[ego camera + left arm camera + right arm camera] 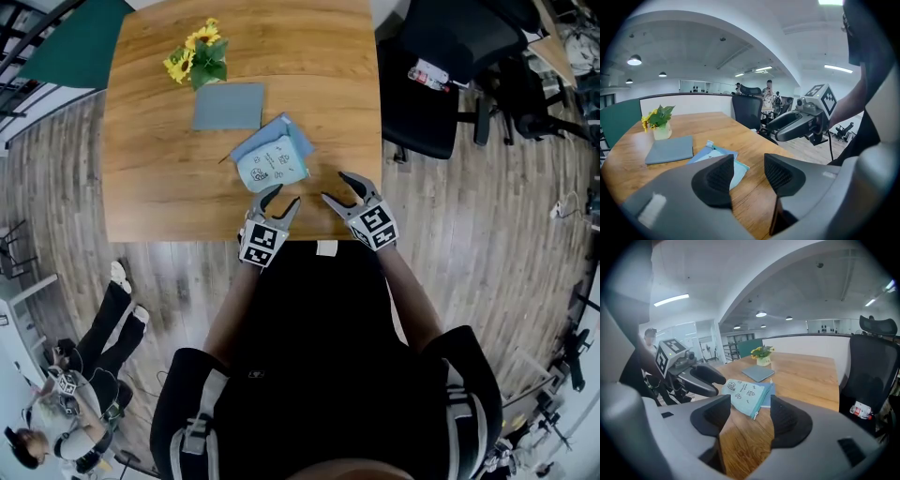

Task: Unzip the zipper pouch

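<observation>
A pale teal zipper pouch (272, 164) with small printed figures lies on the wooden table (159, 187), resting on a blue pouch (298, 137) beneath it. It shows in the right gripper view (747, 397) with its zipper pull at the near corner, and in the left gripper view (733, 171) partly behind the jaws. My left gripper (280, 200) hovers just short of the pouch's near edge, open and empty. My right gripper (338, 187) is to the right of the pouch, open and empty.
A grey notebook (229, 106) lies behind the pouches, and a small pot of yellow flowers (197, 54) stands at the far side. A black office chair (441, 75) stands right of the table. A person (75, 403) sits on the floor at lower left.
</observation>
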